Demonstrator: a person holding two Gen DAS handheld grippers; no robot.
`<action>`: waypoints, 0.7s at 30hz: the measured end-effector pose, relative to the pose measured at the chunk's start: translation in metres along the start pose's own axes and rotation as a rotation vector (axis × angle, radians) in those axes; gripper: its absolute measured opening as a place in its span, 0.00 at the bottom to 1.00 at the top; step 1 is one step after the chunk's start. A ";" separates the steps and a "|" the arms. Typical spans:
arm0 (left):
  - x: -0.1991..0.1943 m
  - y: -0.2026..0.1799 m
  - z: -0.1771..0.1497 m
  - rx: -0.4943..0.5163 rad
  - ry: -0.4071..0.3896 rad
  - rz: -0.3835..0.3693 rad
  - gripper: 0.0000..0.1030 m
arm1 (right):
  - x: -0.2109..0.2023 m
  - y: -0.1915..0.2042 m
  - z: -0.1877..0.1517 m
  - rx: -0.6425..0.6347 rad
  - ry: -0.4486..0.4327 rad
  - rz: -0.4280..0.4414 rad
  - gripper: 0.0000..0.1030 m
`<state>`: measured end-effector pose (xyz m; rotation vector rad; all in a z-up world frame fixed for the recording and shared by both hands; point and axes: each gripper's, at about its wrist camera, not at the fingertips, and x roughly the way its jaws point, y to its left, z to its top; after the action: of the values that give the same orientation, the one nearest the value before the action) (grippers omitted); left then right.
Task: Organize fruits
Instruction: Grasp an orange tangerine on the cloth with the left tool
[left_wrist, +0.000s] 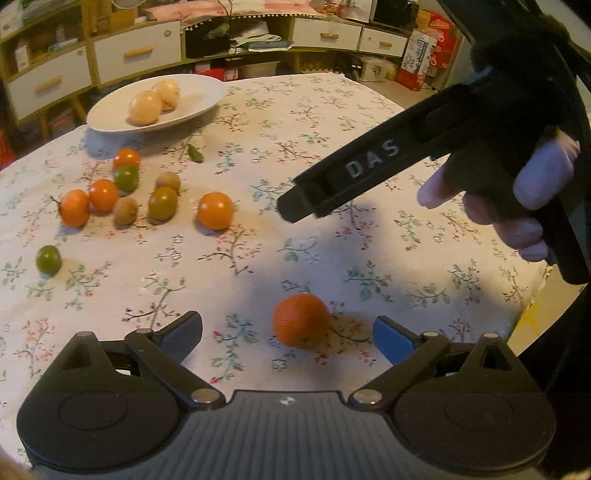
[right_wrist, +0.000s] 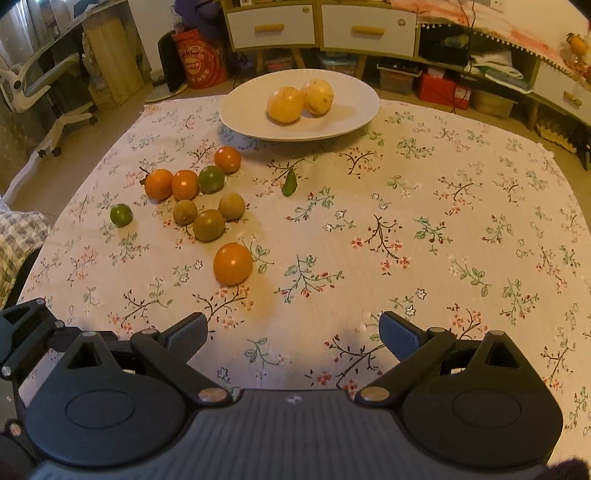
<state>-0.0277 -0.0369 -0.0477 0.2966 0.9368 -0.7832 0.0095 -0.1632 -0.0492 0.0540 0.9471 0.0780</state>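
Observation:
A white plate (right_wrist: 236, 118) at the table's far side holds two yellow fruits (right_wrist: 285, 104); it also shows in the left wrist view (left_wrist: 110, 122). Several small orange, green and brown fruits (right_wrist: 199, 199) lie in a cluster left of centre, with one orange fruit (right_wrist: 232, 263) nearer. A mandarin (left_wrist: 301, 320) lies on the cloth just ahead of my left gripper (left_wrist: 288, 332), which is open and empty. My right gripper (right_wrist: 291, 330) is open and empty above bare cloth; it also shows from the side in the left wrist view (left_wrist: 295, 206).
A floral tablecloth (right_wrist: 406, 221) covers the table. A green leaf (right_wrist: 289, 183) lies near the plate. A lone green fruit (right_wrist: 121, 215) sits at the left. Low cabinets with drawers (right_wrist: 317, 26) and an office chair (right_wrist: 44, 92) stand beyond the table.

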 end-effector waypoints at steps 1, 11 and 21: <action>0.001 -0.001 0.001 0.002 0.001 -0.004 0.80 | 0.000 0.000 0.000 -0.002 0.003 0.000 0.96; 0.009 -0.009 0.002 0.013 0.012 -0.040 0.51 | 0.003 0.000 -0.005 -0.015 0.027 0.002 0.96; 0.013 -0.007 0.004 0.009 0.006 -0.061 0.17 | 0.005 -0.001 -0.007 -0.013 0.033 -0.001 0.96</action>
<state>-0.0253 -0.0503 -0.0553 0.2792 0.9518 -0.8427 0.0070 -0.1640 -0.0570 0.0405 0.9798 0.0841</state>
